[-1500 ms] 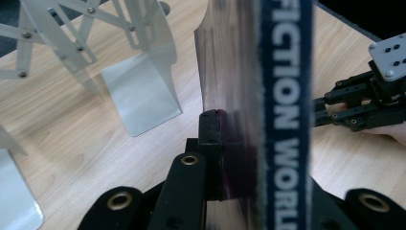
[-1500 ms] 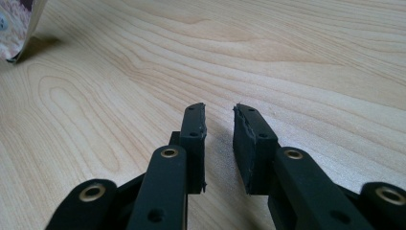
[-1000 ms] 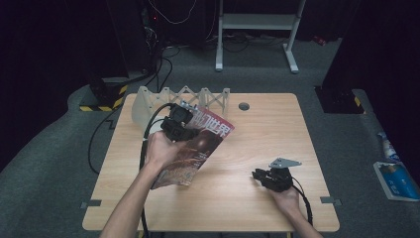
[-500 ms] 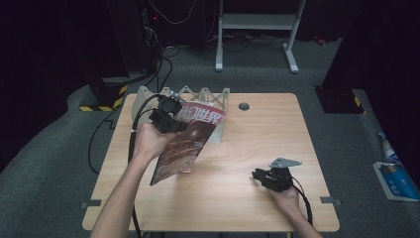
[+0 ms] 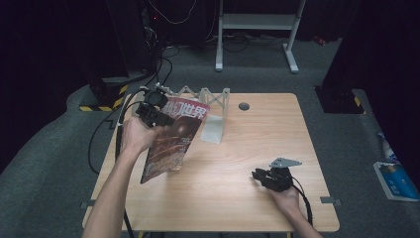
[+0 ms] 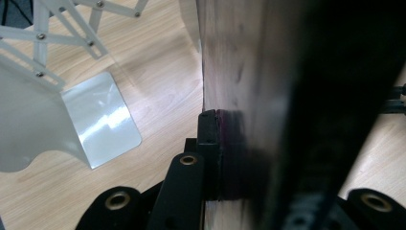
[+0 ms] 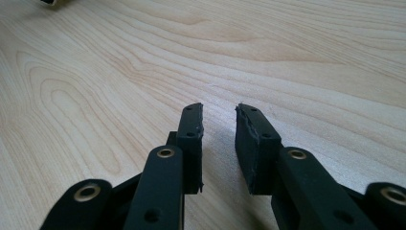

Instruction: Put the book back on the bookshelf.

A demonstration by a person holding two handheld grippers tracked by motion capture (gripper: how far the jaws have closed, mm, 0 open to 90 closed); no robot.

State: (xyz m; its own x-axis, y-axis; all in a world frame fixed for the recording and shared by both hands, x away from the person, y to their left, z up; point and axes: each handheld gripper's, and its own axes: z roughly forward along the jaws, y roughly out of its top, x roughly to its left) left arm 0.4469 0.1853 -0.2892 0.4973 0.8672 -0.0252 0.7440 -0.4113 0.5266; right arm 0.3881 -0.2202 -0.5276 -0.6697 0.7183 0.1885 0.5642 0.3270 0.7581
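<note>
A magazine (image 5: 173, 136) with a red and brown cover hangs tilted above the left half of the wooden table (image 5: 247, 208). My left gripper (image 5: 152, 112) is shut on its top left corner. In the left gripper view one of its fingers (image 6: 209, 143) presses on the magazine (image 6: 249, 86), which hides the other jaw. A white folding rack (image 5: 210, 101) stands just behind the magazine. My right gripper (image 5: 258, 175) rests on the table at the front right. In the right gripper view, the right gripper (image 7: 219, 120) has just been opening a little, with only bare wood between its jaws.
One of the rack's white plates (image 6: 100, 120) lies close to the left of the magazine. A dark round grommet (image 5: 243, 106) sits near the table's far edge. Black cables (image 5: 106, 134) hang off the left side. A blue packet (image 5: 393, 176) lies on the floor at the right.
My left hand has carried the magazine to the left and up, and it now stands steeper in front of the rack. The right gripper has stayed where it was.
</note>
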